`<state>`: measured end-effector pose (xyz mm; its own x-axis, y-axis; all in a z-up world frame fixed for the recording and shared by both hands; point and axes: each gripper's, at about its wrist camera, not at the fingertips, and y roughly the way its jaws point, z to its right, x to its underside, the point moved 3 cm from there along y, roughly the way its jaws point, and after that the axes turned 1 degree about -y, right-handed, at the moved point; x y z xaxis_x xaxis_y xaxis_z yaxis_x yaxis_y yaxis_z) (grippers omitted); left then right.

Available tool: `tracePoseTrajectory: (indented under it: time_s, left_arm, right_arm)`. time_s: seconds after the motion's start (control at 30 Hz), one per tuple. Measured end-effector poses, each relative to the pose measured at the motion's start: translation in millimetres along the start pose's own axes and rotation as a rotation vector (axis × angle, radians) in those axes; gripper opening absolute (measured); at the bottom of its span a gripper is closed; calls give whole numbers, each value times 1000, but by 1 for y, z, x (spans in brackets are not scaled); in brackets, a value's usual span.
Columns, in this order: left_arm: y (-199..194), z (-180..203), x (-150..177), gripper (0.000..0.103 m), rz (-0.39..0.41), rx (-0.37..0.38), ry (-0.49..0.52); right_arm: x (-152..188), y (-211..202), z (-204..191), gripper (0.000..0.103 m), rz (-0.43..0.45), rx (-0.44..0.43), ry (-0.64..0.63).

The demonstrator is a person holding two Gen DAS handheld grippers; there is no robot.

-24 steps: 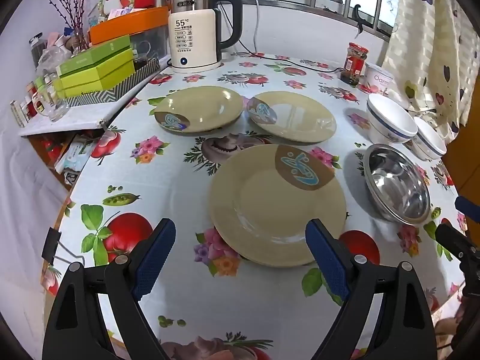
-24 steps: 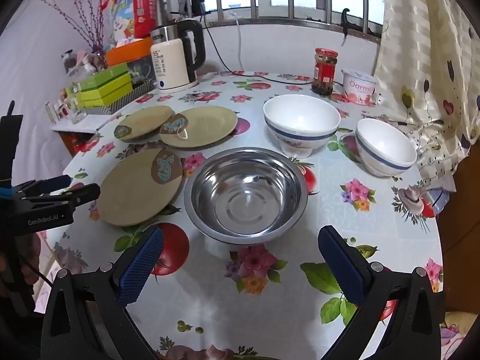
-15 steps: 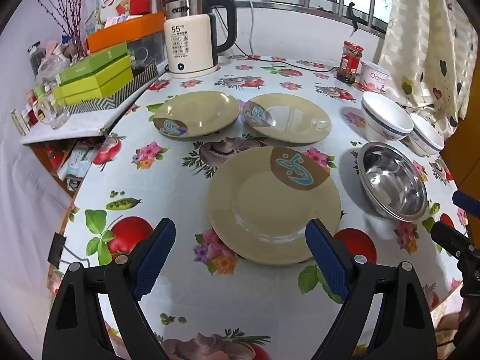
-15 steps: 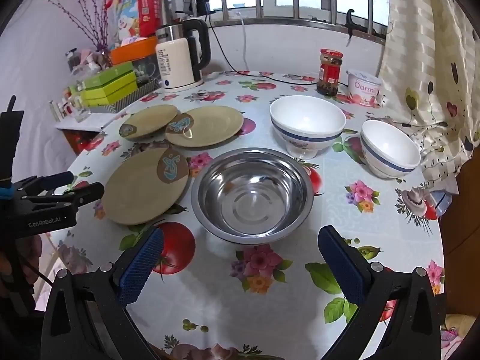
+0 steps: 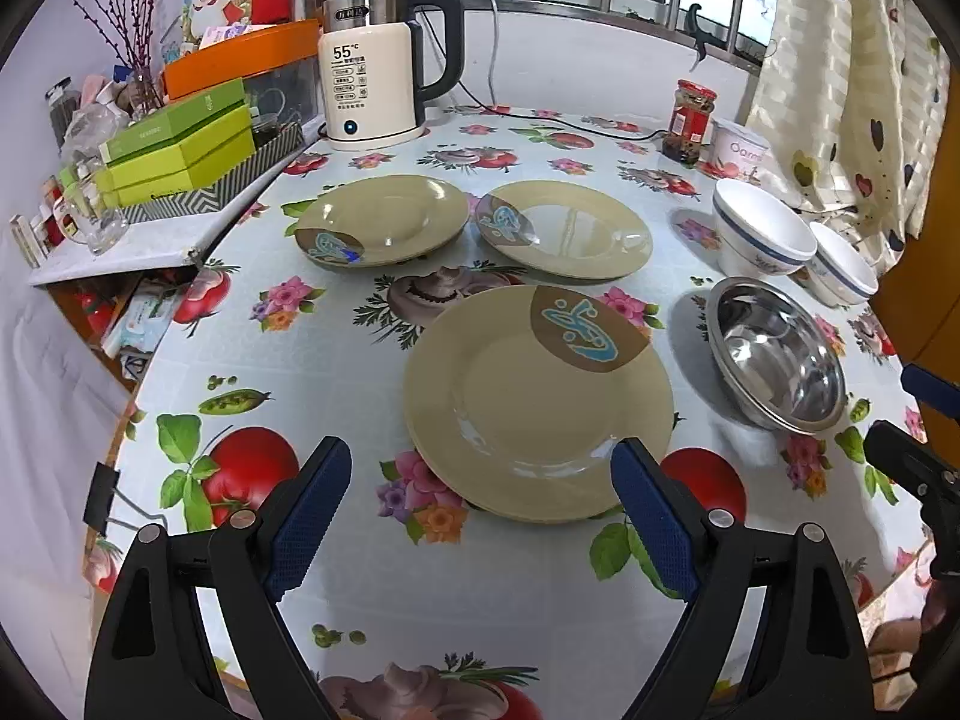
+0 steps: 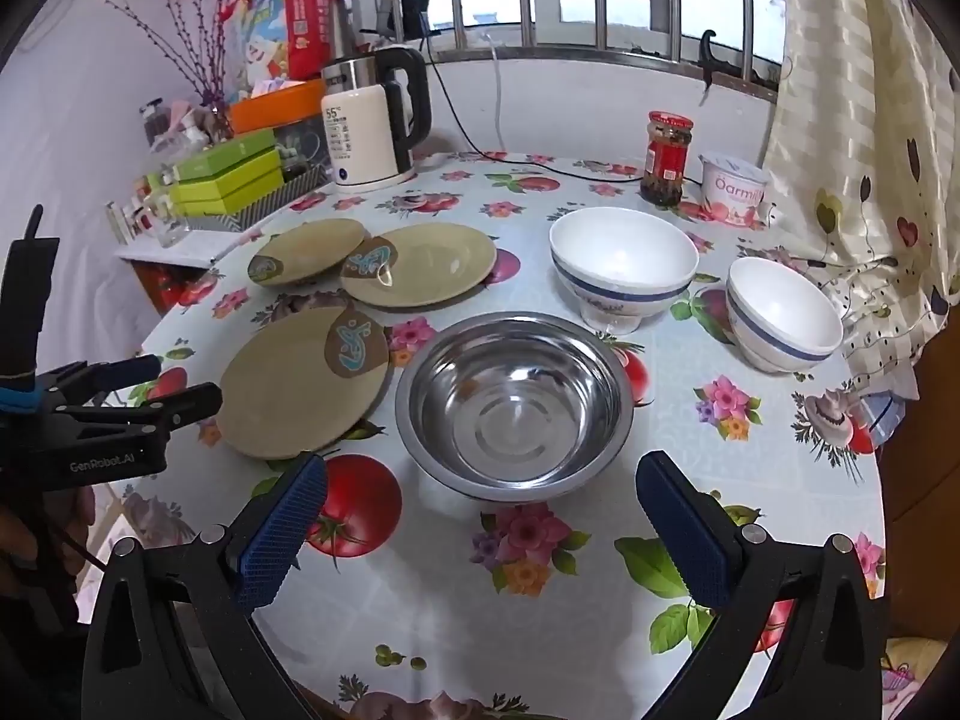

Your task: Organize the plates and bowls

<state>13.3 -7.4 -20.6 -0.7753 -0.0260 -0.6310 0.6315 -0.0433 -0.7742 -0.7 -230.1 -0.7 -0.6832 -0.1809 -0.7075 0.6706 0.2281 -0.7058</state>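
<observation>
Our left tool (image 5: 474, 498) hangs above the table (image 5: 336, 360) with its blue pads spread wide, nothing between them. Just ahead at 12 o'clock lies the big plate (image 5: 528, 414), flat on the cloth, its near rim between the pad tips in this view. Farther on at 11 o'clock sits a second plate (image 5: 384, 219), and at 12 to 1 o'clock a third plate (image 5: 570, 228), the two just beside each other. At 2 o'clock we see the steel bowl (image 5: 780, 360), with two white bowls behind it.

Our right tool (image 6: 480, 522) is spread as well and carries nothing. Straight ahead at 12 o'clock is the steel bowl (image 6: 516, 402), upright, its rim touching or just beside the big plate (image 6: 300, 384) at 10 o'clock. Beyond it at 12 to 1 o'clock stands the large white bowl (image 6: 624, 264), and at 2 o'clock the small white bowl (image 6: 783, 312), apart from it. The other two plates sit at 11 o'clock, one rim overlapping the other from here. At the far edge stand the kettle (image 6: 366, 132), a jar (image 6: 666, 159) and a tub (image 6: 735, 189). The left tool (image 6: 174, 384) shows at 9 o'clock, level with the big plate's edge.
</observation>
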Motion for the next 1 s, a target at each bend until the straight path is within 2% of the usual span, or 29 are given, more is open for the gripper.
tracePoseTrajectory:
  time_s: [0.13,0.53,1.0]
  left_arm:
    - [3,-3,0,89,-9,12,-12]
    - [6,-10,0,89,-21,-15,-20]
    - [6,-11,-2,89,-18,5,-34]
  right_arm:
    - [-2,0,-1,103,0,8,-6]
    - [-3,0,0,103,-5,8,4]
    - [-2,4,5,103,-30,16,30]
